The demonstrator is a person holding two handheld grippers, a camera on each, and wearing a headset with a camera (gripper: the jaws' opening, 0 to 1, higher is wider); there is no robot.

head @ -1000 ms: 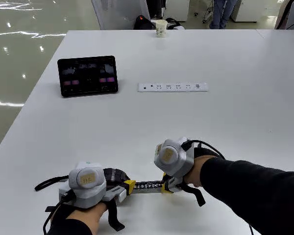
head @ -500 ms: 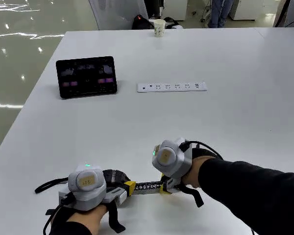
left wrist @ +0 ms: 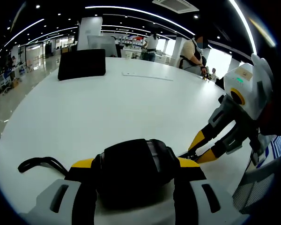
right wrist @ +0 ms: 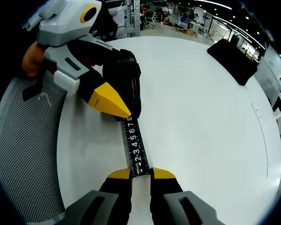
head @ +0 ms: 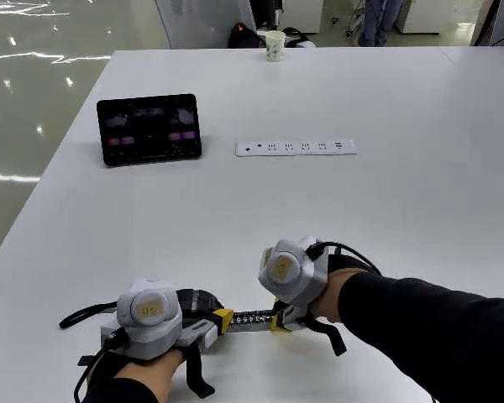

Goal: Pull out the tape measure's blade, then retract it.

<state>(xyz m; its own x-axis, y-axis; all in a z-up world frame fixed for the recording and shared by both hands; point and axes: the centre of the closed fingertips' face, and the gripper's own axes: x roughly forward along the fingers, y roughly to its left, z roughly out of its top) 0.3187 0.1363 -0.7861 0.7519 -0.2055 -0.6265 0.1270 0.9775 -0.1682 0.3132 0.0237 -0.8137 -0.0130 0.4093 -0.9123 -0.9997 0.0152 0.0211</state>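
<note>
1. The left grey-and-white handheld gripper with yellow-tipped jaws (head: 208, 317) sits low at the lower left of the head view, jaws clamped around the black tape measure case (left wrist: 131, 168).
2. A bare left hand (head: 139, 368) grips it from the bottom edge.
3. The right grey-and-white handheld gripper (head: 279, 321), lower centre, points toward the left one, jaws pinched on the black numbered blade (right wrist: 135, 145).
4. A black-sleeved right arm (head: 428, 327) reaches in from the lower right.

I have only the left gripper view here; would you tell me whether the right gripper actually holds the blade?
Observer: Yes, the right gripper is shut on the blade at its tip.
Operator: Thank you. How much blade is out?
Observer: A short stretch: numerals 2 to 8 show between the jaws and the tape measure case.
Operator: Does it run straight?
Observer: Yes, straight and flat along the white table.
</note>
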